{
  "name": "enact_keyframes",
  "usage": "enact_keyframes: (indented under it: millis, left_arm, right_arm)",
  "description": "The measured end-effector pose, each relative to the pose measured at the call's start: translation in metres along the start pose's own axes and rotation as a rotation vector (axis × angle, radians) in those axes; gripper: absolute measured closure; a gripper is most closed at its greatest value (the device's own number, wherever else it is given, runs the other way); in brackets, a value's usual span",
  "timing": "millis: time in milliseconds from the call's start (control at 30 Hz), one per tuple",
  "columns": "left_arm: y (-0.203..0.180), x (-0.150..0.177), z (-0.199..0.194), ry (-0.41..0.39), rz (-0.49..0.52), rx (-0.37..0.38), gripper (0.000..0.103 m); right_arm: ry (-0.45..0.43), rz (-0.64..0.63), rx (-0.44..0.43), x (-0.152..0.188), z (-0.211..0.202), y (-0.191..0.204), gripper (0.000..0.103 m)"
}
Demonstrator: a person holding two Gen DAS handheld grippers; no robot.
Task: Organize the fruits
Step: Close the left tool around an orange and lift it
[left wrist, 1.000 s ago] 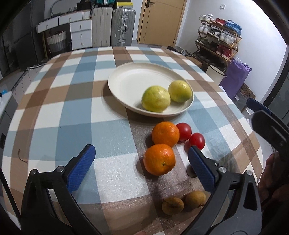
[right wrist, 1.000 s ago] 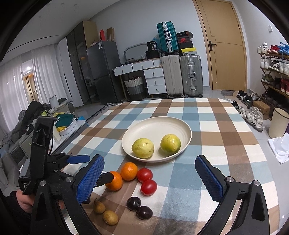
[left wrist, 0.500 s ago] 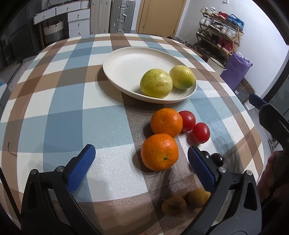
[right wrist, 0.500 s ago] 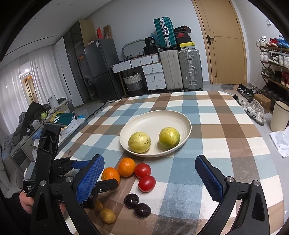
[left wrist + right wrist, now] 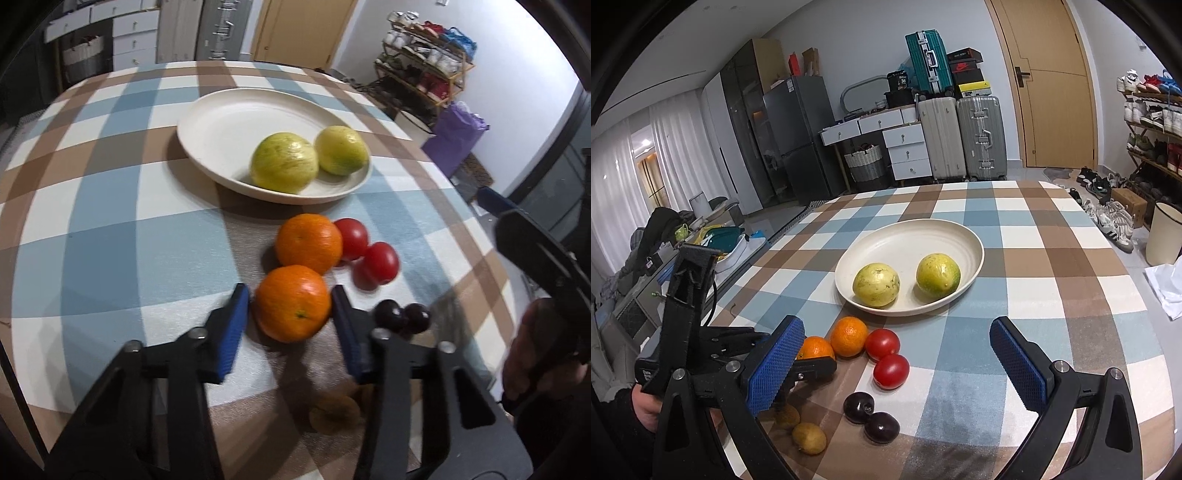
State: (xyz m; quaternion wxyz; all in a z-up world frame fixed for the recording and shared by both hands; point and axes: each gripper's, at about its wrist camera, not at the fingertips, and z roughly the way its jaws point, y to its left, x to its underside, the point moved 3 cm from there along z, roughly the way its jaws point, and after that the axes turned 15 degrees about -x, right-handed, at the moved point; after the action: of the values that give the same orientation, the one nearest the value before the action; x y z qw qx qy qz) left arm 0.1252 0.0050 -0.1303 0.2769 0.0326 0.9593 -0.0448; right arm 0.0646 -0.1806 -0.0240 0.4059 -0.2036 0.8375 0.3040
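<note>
Left tool (image 5: 290, 308), previously wide, now narrowed around near orange (image 5: 293, 302).

left gripper (image 5: 291, 317) was low over the table with its blue pads either side of the near orange (image 5: 293, 302), narrow gap, looked just short of clamping. right gripper (image 5: 897, 365) hung higher and further back, jaws spread wide with nothing in them
</note>
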Motion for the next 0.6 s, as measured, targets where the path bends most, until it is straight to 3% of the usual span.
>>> enact_keyframes:
  millis: [300,600]
  left_arm:
    - [0.012,0.002,-0.008,0.003,-0.040,0.052,0.065]
    - [0.040,-0.010,-0.025,-0.047,-0.103,0.049,0.065]
  right_arm:
    - [0.030,-0.003,-0.004,-0.003,0.009,0.003,0.001]
    - [0.102,0.035,-0.015,-0.007,0.031,-0.001,0.001]
